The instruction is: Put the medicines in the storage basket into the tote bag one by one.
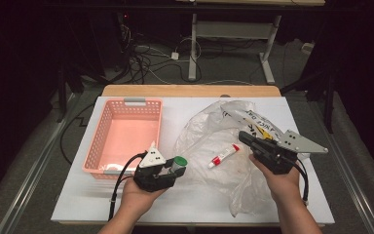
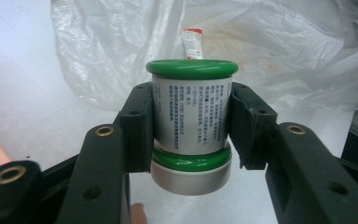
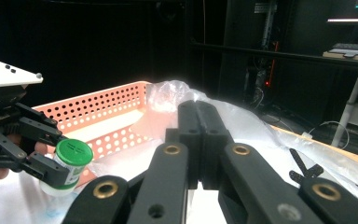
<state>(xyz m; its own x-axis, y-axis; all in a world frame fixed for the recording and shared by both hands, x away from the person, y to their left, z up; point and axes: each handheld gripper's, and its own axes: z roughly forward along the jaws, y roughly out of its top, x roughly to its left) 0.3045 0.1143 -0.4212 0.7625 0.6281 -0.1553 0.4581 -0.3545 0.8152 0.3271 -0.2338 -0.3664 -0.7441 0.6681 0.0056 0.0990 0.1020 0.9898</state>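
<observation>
Here, low and left of centre in the high view: left gripper (image 1: 174,169) clamped on a green-lidded white jar (image 1: 177,164), just right of the pink basket (image 1: 108,146). Right gripper (image 1: 244,137) fully closed, gripping nothing, over the clear plastic bag (image 1: 209,141) beside a red-and-white tube (image 1: 224,156).

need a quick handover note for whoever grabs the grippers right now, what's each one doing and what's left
Left gripper: shut on the green-lidded jar, held off the table beside the pink basket, near its front right corner.
Right gripper: jaws shut, apparently pinching the clear plastic bag; whether plastic sits between the pads is hard to tell.
Red-and-white tube: lying on the bag, untouched.
Done: jar is out of the bag and gripped.
Left, by the look of it: set the jar in the basket, which looks empty so far, then fetch the tube.
</observation>
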